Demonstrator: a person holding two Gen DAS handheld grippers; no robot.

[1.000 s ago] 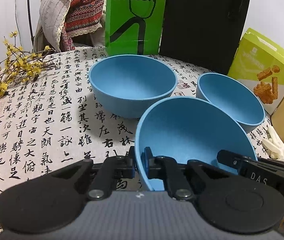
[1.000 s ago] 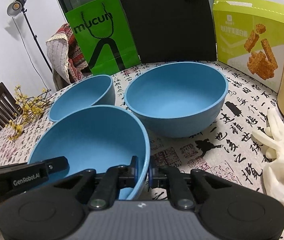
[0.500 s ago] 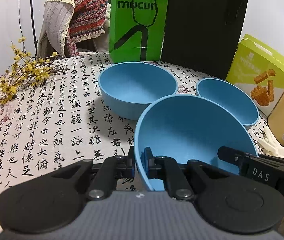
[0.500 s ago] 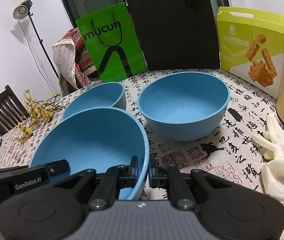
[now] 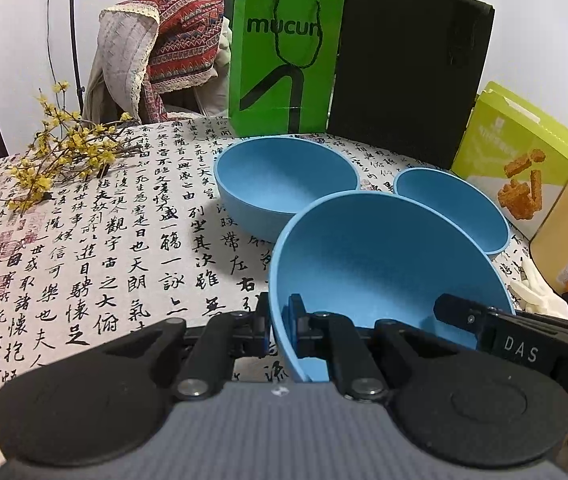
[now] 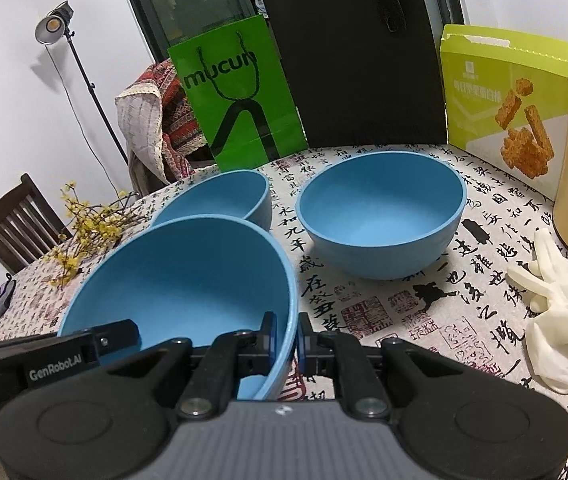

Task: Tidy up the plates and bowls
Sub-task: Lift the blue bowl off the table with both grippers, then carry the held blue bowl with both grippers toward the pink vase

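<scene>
We clamped both grippers' fingers, left (image 5: pixel 279 322) and right (image 6: pixel 286 336), on the near bowl's (image 5: pixel 384 264) opposite rims. All three bowls, including the far-left bowl (image 5: pixel 284 178) and far-right bowl (image 6: pixel 380 216), were empty.

Three plain light-blue bowls (image 6: pixel 380 216) sit on a cream tablecloth (image 5: pixel 84 248) printed with black calligraphy and red seals. At twelve o'clock stands a bright green bag (image 5: pixel 288 60) with black lettering; at two, a lime-green box (image 6: pixel 508 100).
</scene>
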